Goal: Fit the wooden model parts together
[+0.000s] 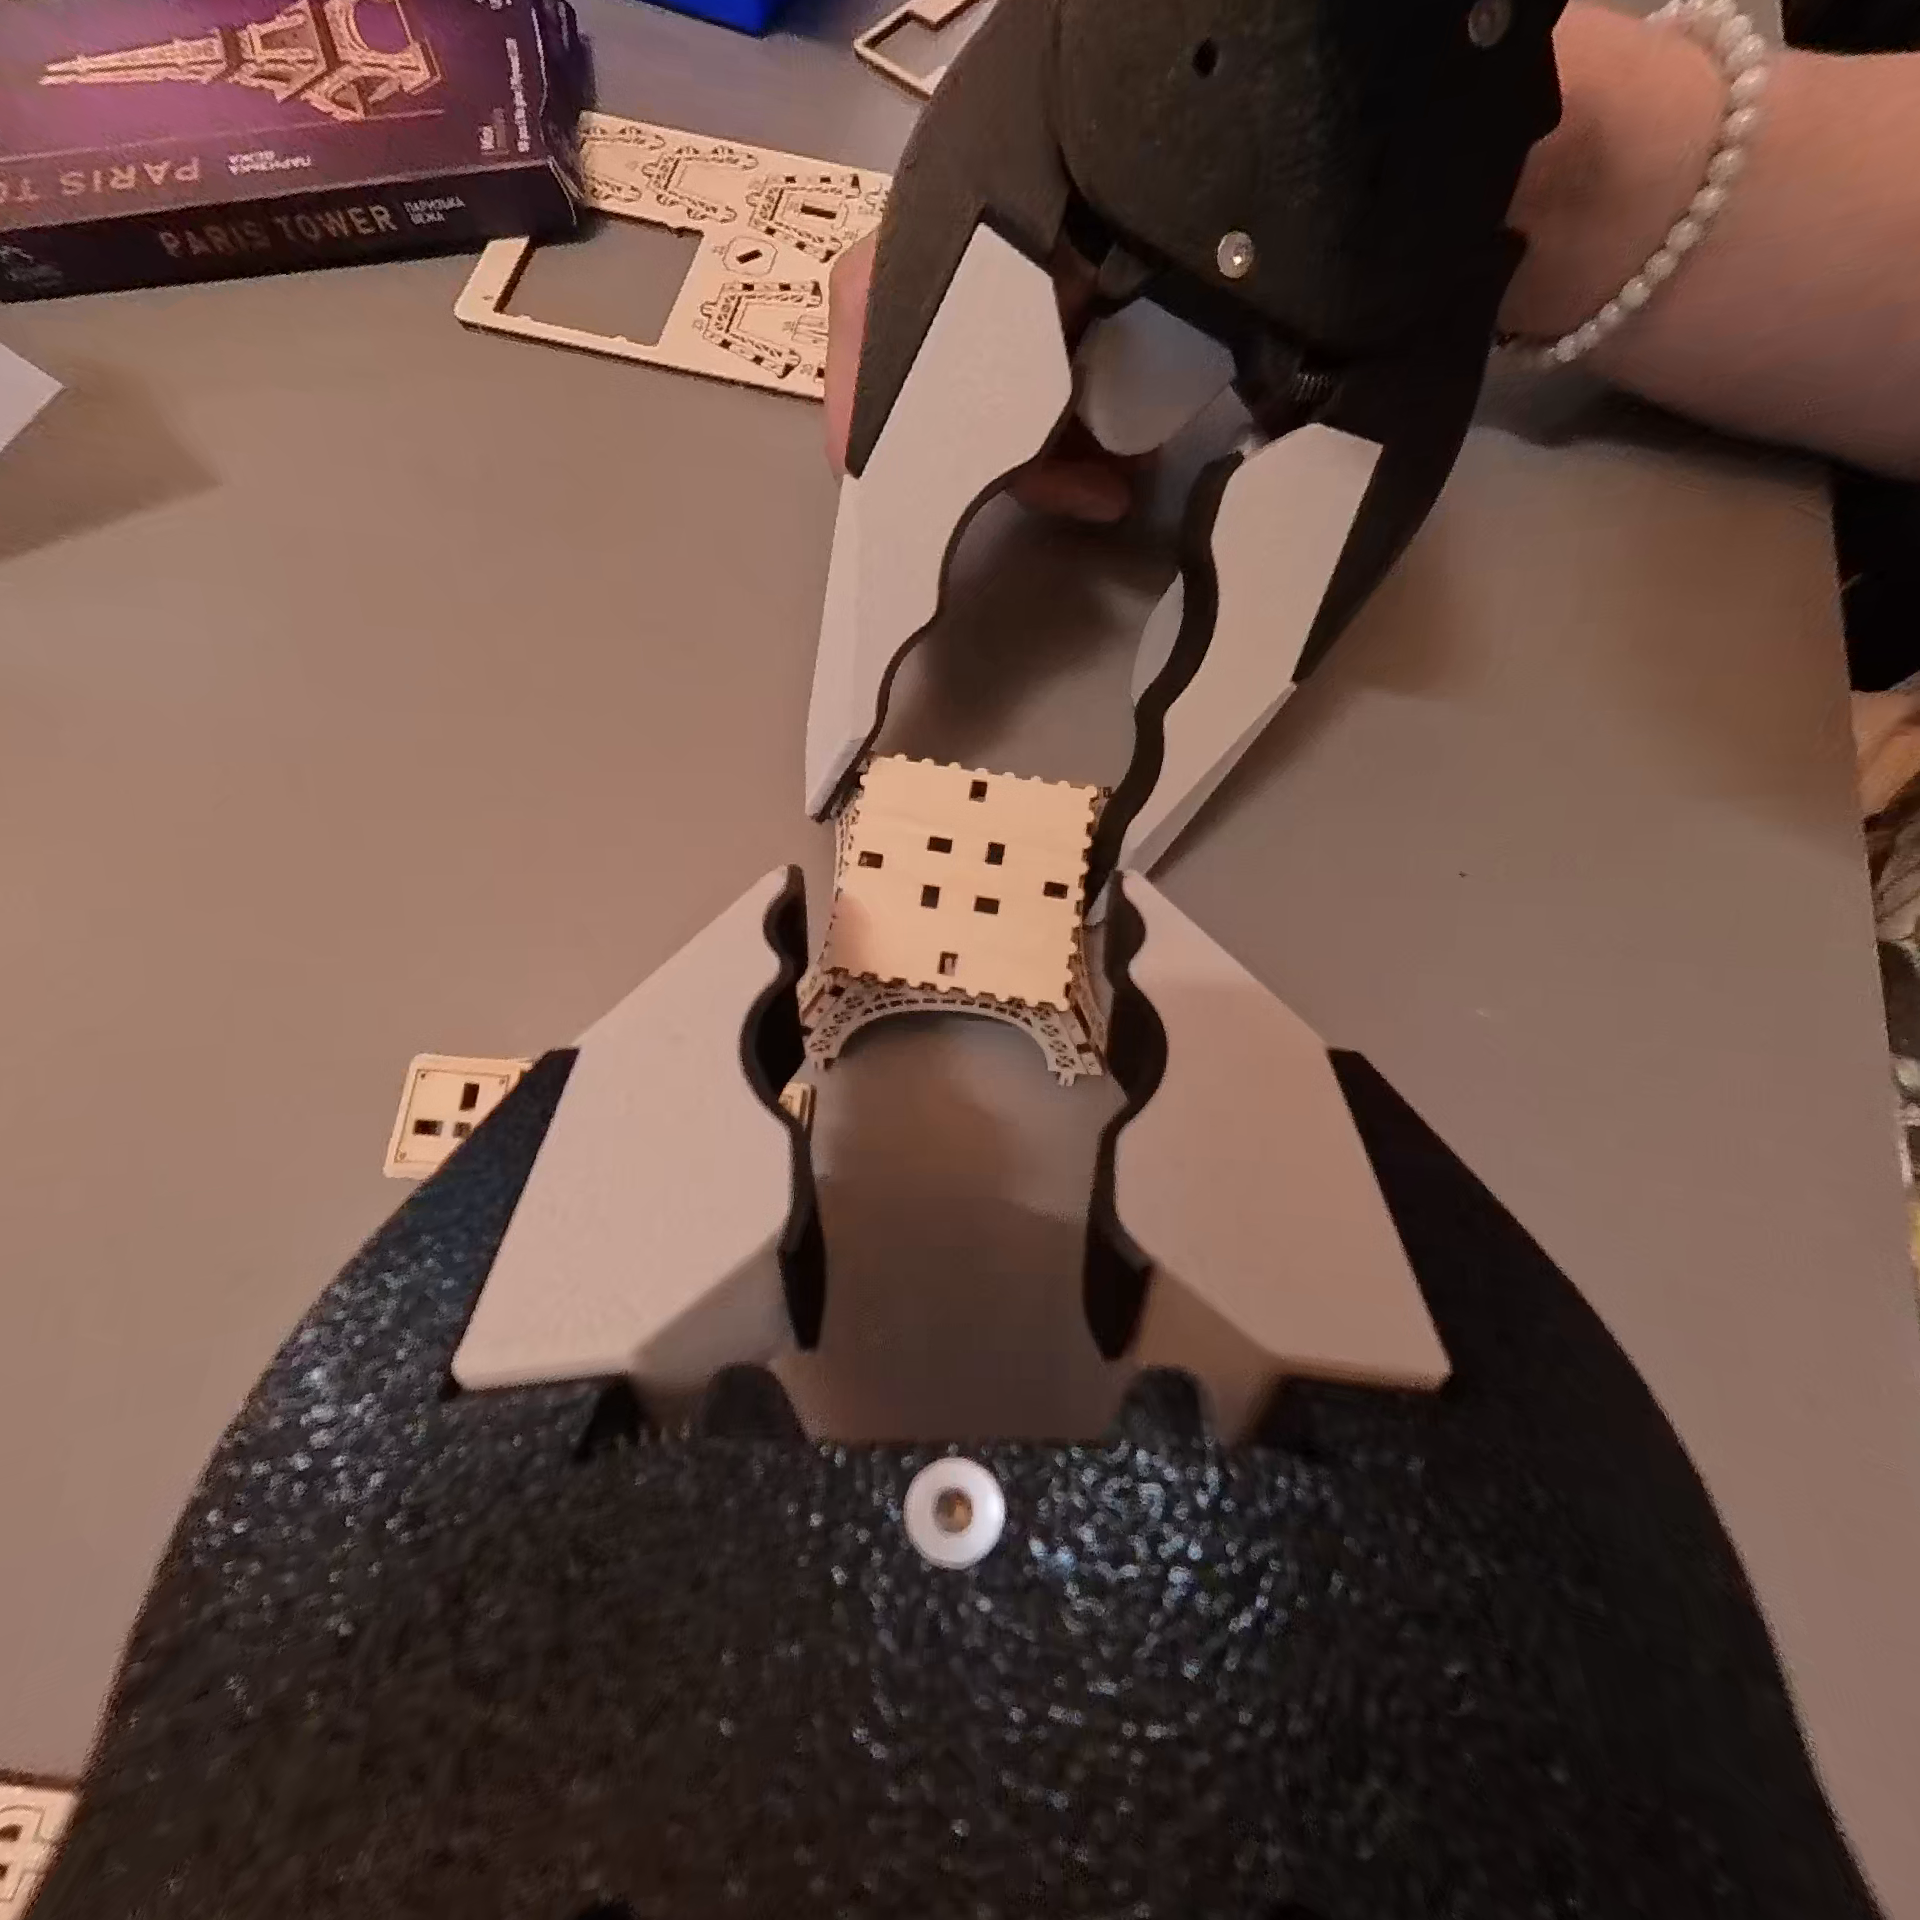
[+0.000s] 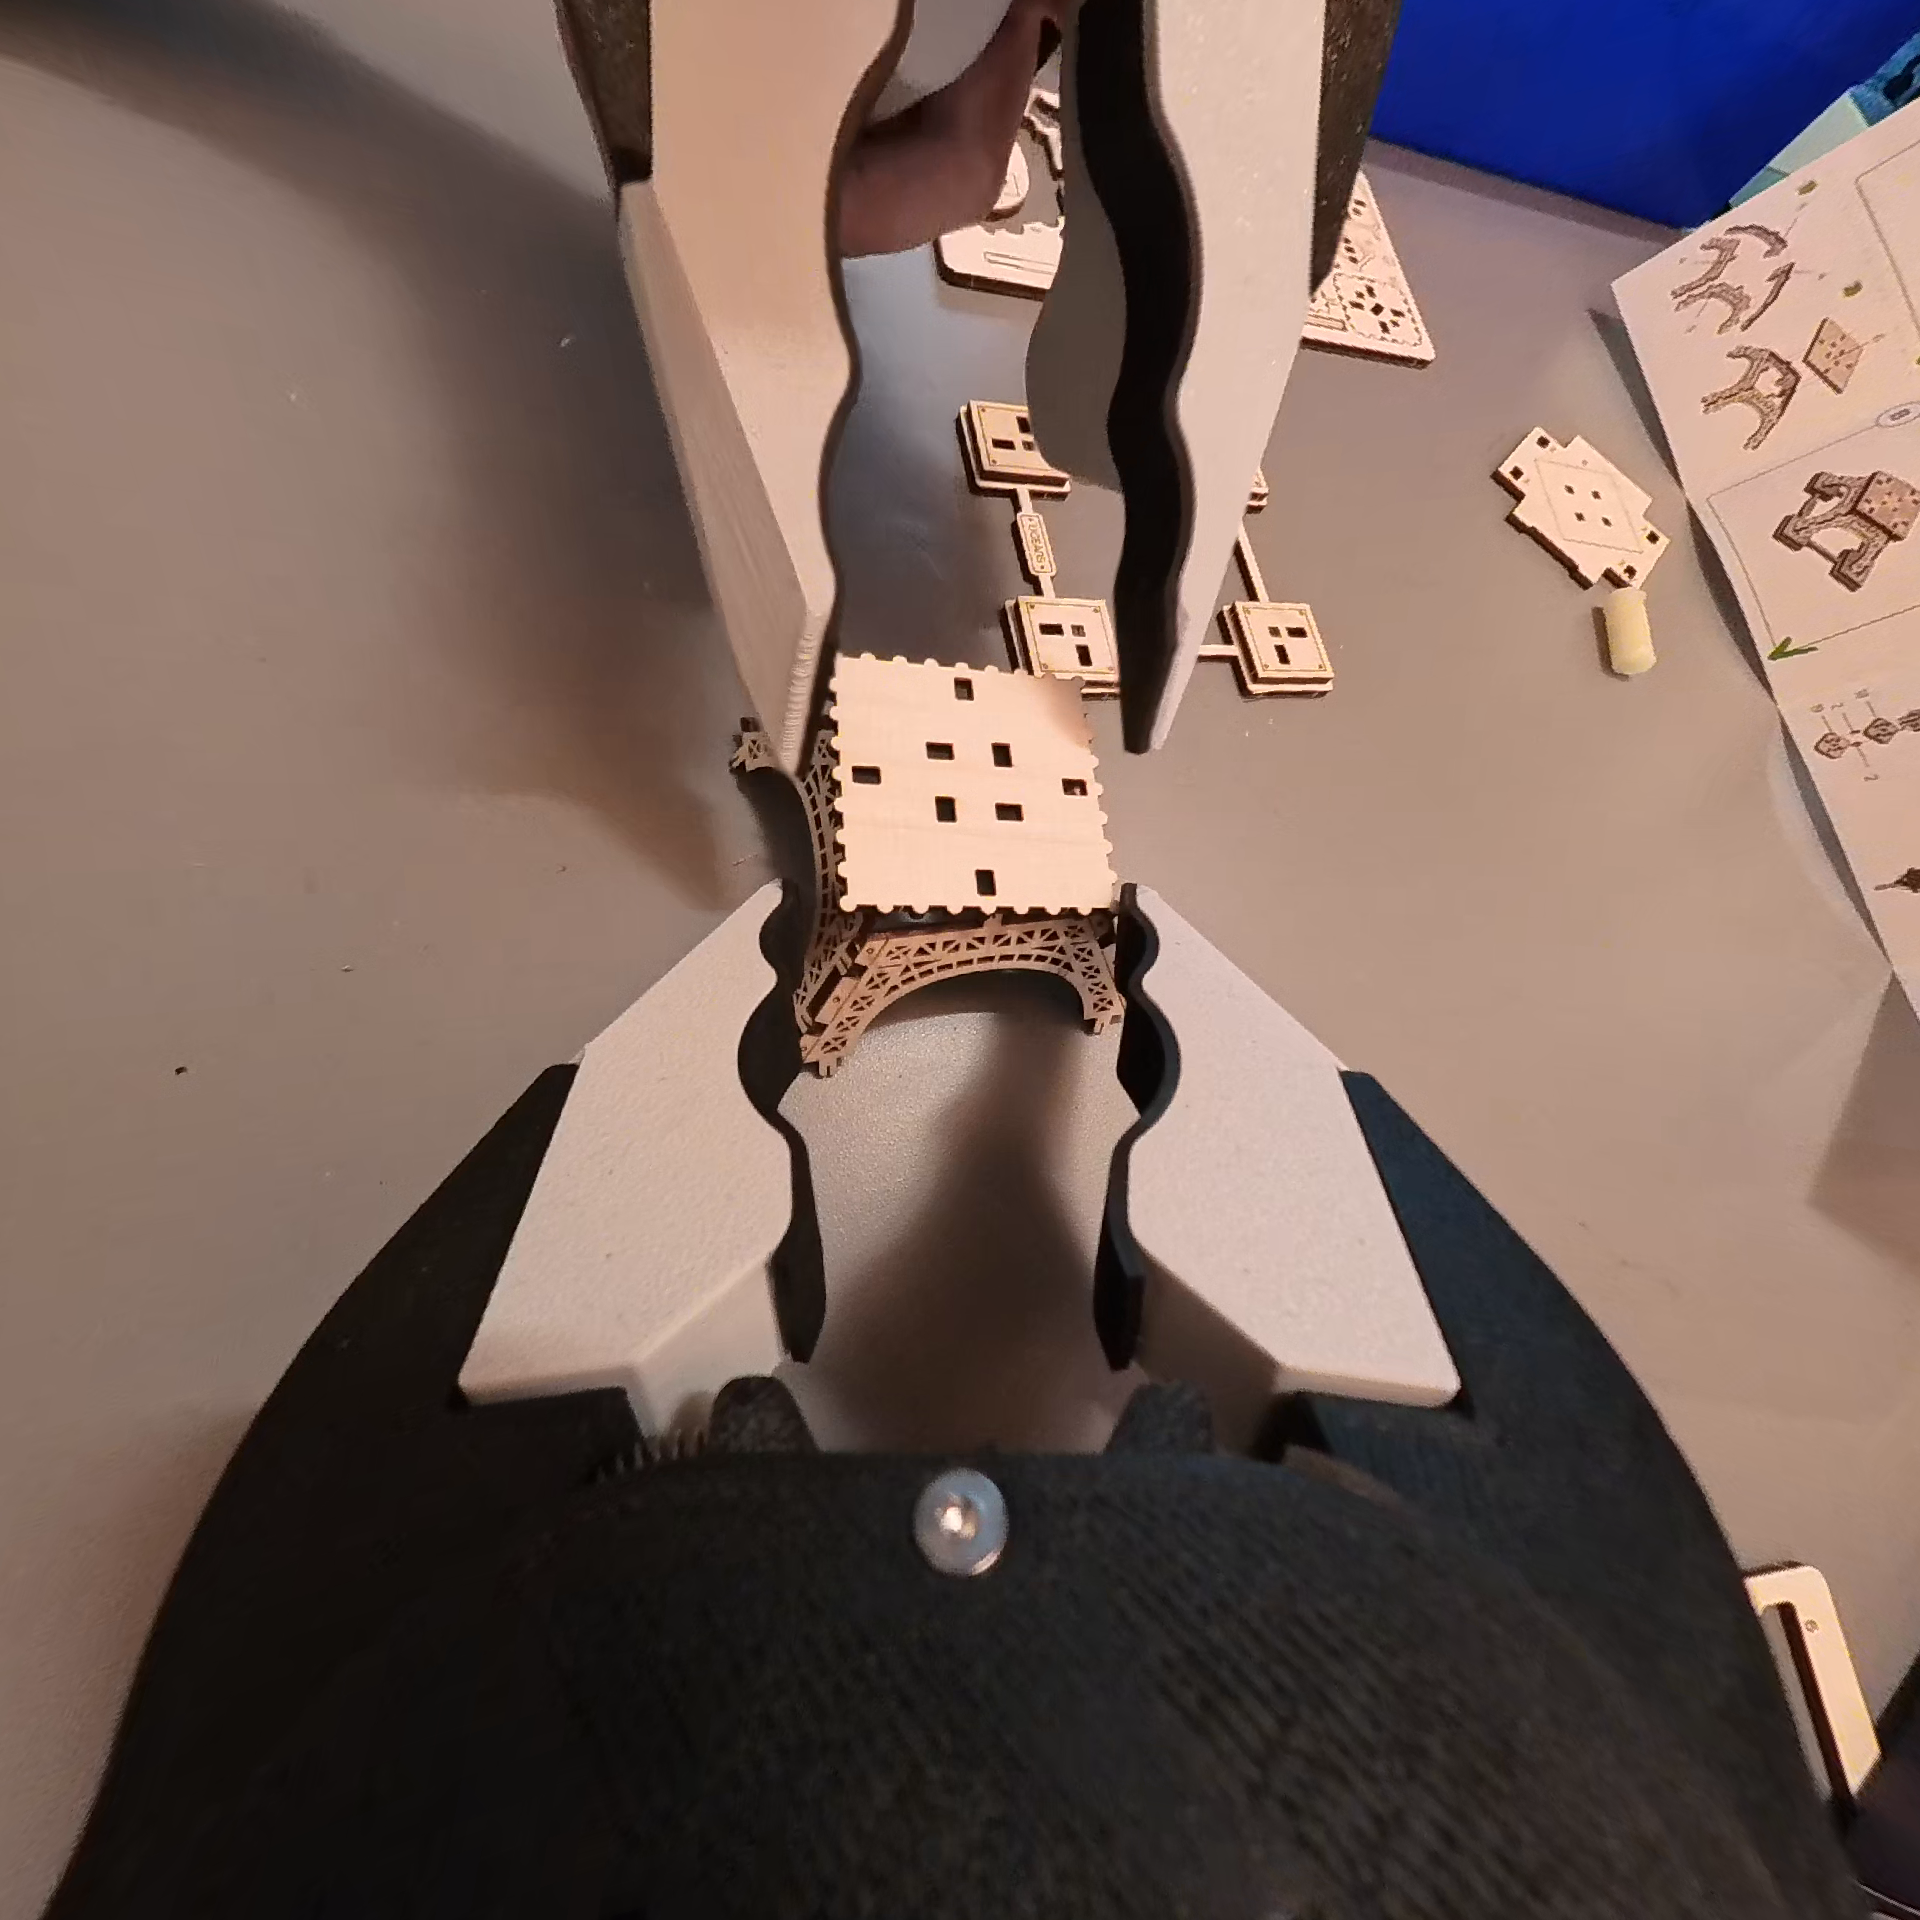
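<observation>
step: both tools are working on the tower base, the arched legs with the square slotted plate sitting on top. looks to me like the plate is getting seated onto the legs, not fully down yet on the near edge.
left gripper: it's closing around the near end of the base, tips touching its sides, so grasping the base as far as i can tell.
right gripper: hugging the opposite end the same way, jaws just against the legs, gripping it i think.
where it is: standing on the grey table, between the two tools.
next move: probably needs an even squeeze or push down so tabs are meeting slots, gently, that lattice looks fragile.
surroundings: instruction sheet, loose wooden parts, part sheets and the kit box are lying around.
</observation>
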Demonstrator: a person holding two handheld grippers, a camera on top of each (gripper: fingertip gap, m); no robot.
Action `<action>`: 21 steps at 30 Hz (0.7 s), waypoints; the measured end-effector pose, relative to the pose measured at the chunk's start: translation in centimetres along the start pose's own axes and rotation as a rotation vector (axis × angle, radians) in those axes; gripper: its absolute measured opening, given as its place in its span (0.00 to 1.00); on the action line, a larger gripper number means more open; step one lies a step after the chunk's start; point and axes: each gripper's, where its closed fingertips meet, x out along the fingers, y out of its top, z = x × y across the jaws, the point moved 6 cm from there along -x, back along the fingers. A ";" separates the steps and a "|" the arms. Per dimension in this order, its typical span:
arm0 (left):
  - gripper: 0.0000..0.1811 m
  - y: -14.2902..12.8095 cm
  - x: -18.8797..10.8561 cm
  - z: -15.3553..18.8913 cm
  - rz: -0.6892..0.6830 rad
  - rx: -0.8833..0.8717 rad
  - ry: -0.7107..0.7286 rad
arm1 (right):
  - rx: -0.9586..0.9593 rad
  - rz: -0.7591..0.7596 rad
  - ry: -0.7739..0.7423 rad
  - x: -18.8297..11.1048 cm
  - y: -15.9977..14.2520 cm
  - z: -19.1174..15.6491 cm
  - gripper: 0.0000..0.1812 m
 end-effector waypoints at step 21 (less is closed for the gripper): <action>0.26 0.0 0.7 0.5 -0.051 0.012 0.087 | 0.001 0.000 -0.005 0.0 0.0 0.1 0.33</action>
